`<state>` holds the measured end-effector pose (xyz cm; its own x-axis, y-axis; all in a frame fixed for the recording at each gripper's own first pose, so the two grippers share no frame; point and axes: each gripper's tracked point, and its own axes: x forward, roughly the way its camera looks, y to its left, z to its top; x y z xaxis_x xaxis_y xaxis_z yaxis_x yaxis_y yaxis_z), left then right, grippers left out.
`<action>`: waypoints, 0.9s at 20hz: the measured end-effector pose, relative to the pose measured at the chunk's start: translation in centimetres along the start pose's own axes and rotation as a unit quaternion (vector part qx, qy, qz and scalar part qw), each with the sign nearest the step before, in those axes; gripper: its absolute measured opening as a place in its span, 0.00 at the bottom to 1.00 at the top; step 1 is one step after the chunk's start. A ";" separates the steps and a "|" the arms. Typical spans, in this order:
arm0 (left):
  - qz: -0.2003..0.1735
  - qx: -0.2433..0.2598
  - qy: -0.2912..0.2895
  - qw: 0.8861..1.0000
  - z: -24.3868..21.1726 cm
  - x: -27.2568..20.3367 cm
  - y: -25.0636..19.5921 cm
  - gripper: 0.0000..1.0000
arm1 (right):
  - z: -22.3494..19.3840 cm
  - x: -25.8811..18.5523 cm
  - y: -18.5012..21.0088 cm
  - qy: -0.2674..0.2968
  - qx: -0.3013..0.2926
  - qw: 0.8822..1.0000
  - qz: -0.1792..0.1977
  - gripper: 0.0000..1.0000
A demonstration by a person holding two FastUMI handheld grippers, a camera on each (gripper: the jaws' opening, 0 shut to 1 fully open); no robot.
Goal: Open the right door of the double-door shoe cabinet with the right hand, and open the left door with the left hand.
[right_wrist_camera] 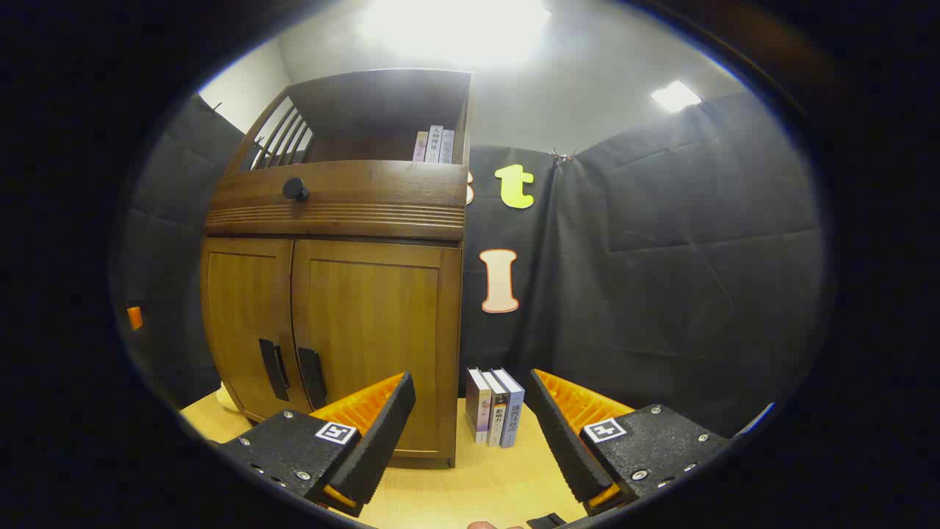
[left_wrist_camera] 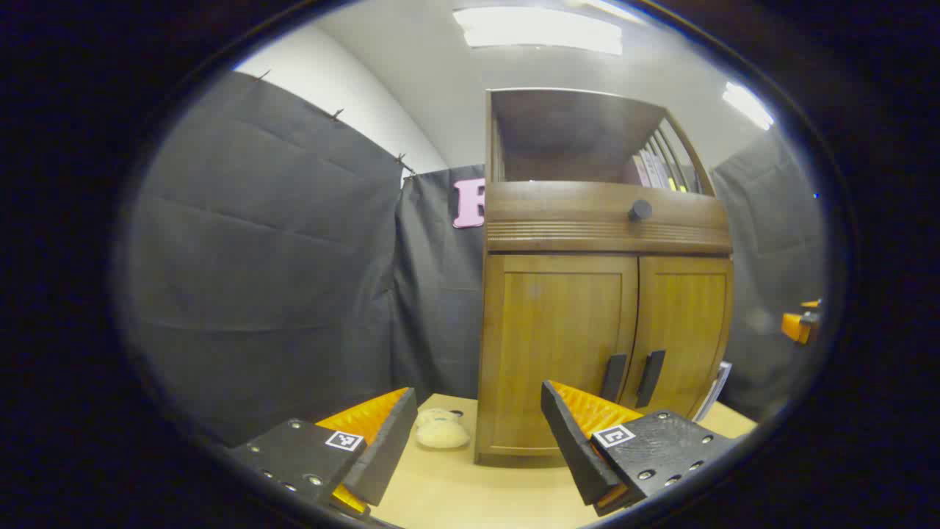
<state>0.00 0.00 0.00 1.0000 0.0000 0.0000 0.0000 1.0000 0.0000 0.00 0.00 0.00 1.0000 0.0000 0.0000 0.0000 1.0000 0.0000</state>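
Observation:
A brown wooden shoe cabinet (left_wrist_camera: 602, 294) stands on a light table, both lower doors closed. In the left gripper view its left door (left_wrist_camera: 558, 345) and right door (left_wrist_camera: 683, 330) each carry a black vertical handle: left handle (left_wrist_camera: 613, 377), right handle (left_wrist_camera: 651, 378). My left gripper (left_wrist_camera: 477, 433) is open, well short of the cabinet front. In the right gripper view the cabinet (right_wrist_camera: 330, 294) is at left, with the right door (right_wrist_camera: 374, 338) and its handle (right_wrist_camera: 311, 378) beside the left handle (right_wrist_camera: 273, 369). My right gripper (right_wrist_camera: 470, 433) is open, holding nothing.
A round black knob (left_wrist_camera: 640, 211) sits on the drawer above the doors. Books stand on the top shelf (right_wrist_camera: 433, 143). Three books (right_wrist_camera: 493, 408) stand right of the cabinet. A pale soft object (left_wrist_camera: 440, 430) lies left of it. The other gripper's orange part (left_wrist_camera: 800, 323) shows at far right.

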 end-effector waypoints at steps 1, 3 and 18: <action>-0.007 -0.013 0.002 1.000 -0.3 -0.3 -0.2 1.00 | -0.2 0.0 0.2 0.003 0.001 1.000 0.002 0.96; -0.007 -0.006 0.001 1.000 -0.2 -0.5 -0.1 1.00 | -0.2 -0.3 0.5 0.003 0.003 1.000 0.004 0.96; -0.014 0.005 0.023 1.000 -2.4 -0.1 -0.2 1.00 | -0.4 -0.4 3.7 0.017 0.000 0.999 0.041 0.96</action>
<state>-0.13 -0.19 -2.37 0.9986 -0.0268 -0.0464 0.0273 0.9996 0.0094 -0.39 3.71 -0.42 0.9960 0.0819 -0.0347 -0.0819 0.9966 0.0016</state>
